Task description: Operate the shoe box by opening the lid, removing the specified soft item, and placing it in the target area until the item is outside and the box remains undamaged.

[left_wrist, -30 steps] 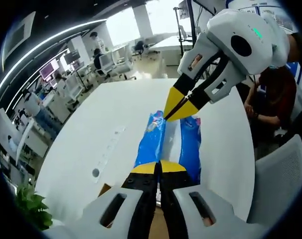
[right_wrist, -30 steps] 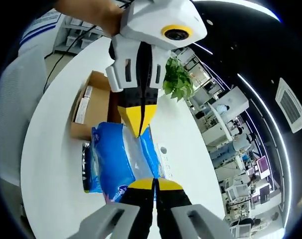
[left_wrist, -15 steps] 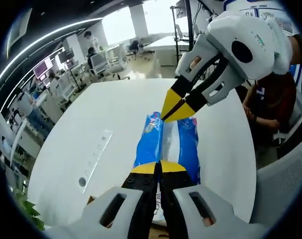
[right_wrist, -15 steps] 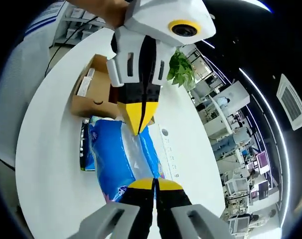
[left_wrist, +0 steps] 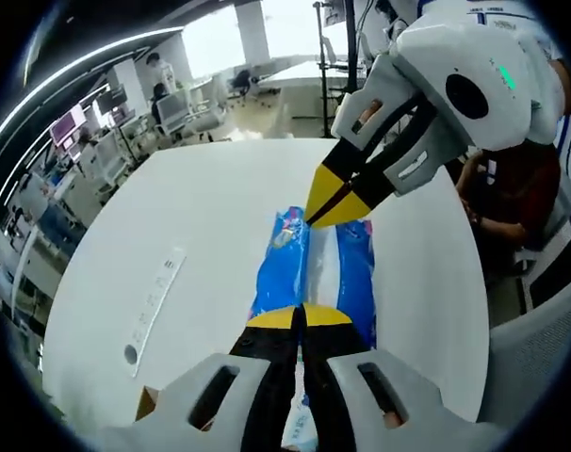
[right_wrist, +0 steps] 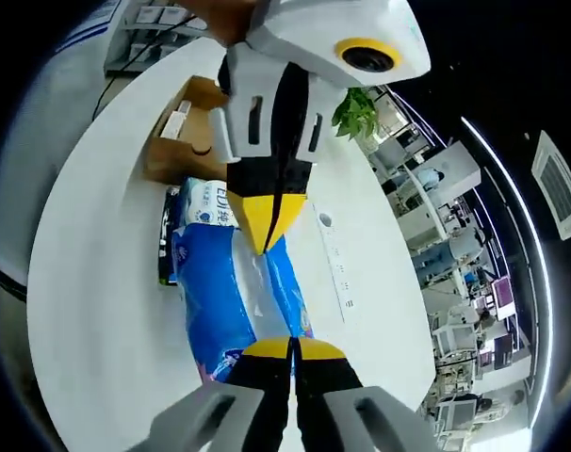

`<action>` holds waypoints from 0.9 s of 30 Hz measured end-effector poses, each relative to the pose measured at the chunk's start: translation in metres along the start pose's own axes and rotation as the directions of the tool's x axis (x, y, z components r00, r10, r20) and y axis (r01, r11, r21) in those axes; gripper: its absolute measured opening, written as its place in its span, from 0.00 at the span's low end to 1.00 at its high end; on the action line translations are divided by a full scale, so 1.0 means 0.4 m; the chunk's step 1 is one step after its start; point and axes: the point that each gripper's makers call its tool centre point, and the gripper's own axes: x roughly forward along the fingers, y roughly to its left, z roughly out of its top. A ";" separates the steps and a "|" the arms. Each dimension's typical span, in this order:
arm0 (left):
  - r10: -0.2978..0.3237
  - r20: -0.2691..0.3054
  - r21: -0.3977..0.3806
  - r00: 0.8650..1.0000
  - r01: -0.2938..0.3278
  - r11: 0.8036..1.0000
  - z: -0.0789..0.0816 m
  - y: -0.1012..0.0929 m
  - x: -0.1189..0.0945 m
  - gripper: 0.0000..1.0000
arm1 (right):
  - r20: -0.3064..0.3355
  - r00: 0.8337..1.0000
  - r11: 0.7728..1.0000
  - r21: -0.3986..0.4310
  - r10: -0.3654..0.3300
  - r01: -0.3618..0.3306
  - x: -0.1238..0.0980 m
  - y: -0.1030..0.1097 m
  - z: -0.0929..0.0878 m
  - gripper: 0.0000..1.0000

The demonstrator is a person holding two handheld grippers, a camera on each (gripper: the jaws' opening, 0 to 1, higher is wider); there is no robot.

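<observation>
Grippers, left (left_wrist: 301,316) and right (right_wrist: 289,347), each clench one end of the blue pack (right_wrist: 231,297); its long axis spans jaws to jaws above the table (left_wrist: 210,207).

The white end panel of the blue soft pack (right_wrist: 231,282) is showing dark blue letters that seem to read "EDI", though the fisheye view is blurring them. The pack's other printing is too small to read.

Bright overhead light — warped edges
</observation>
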 end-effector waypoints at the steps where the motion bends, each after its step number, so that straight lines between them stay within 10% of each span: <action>1: -0.007 -0.002 -0.007 1.000 0.007 1.000 -0.001 -0.004 0.011 0.00 | -0.001 1.000 1.000 0.001 0.000 0.000 0.001 0.001 -0.003 0.00; 27: -0.073 -0.058 -0.037 0.996 0.070 0.997 -0.088 -0.058 0.171 0.00 | -0.074 0.993 0.995 0.030 0.093 -0.091 0.093 0.120 -0.139 0.00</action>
